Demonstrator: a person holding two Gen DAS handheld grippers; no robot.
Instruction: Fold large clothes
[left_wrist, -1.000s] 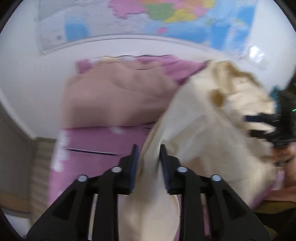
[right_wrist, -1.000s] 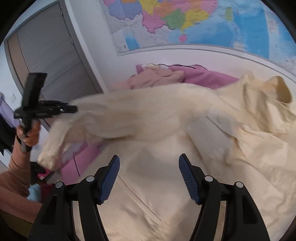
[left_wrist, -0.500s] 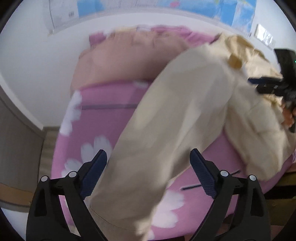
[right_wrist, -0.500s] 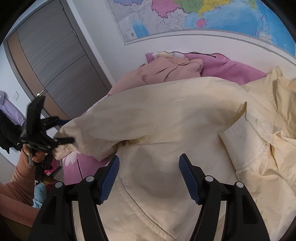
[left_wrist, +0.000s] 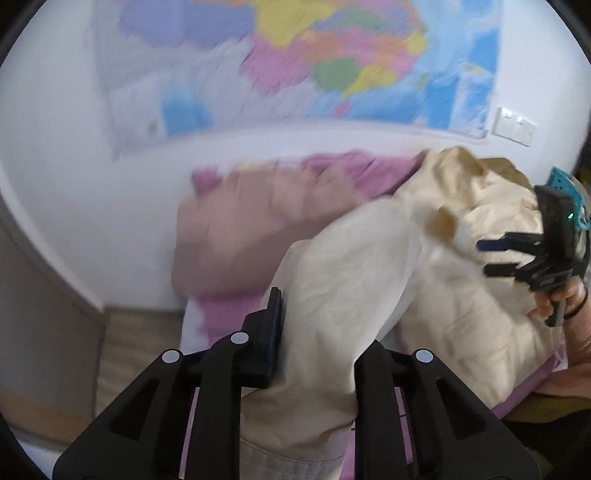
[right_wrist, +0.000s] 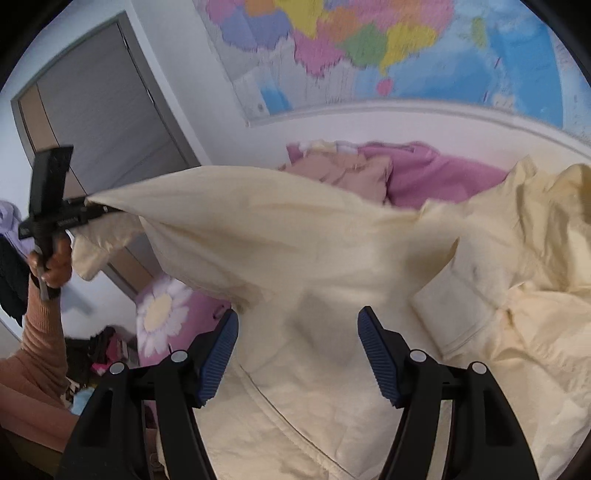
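Note:
A large cream jacket (right_wrist: 369, 266) lies spread on the pink flowered bed (right_wrist: 162, 314). My left gripper (left_wrist: 317, 332) is shut on the jacket's sleeve (left_wrist: 332, 295) and holds it lifted off the bed; in the right wrist view the left gripper (right_wrist: 92, 212) shows at the far left, with the sleeve stretched from it. My right gripper (right_wrist: 297, 354) is open and empty, just above the jacket's body. It shows at the right of the left wrist view (left_wrist: 502, 254).
A folded peach garment (left_wrist: 251, 229) lies at the far end of the bed, against the white wall. A map (right_wrist: 388, 48) hangs above. A grey wardrobe door (right_wrist: 107, 122) stands left of the bed. Wooden floor (left_wrist: 136, 339) runs beside it.
My left gripper was shut on the sleeve, opened half a second ago, and is now shut on it again, lifting it up and to the left. The right gripper stayed open.

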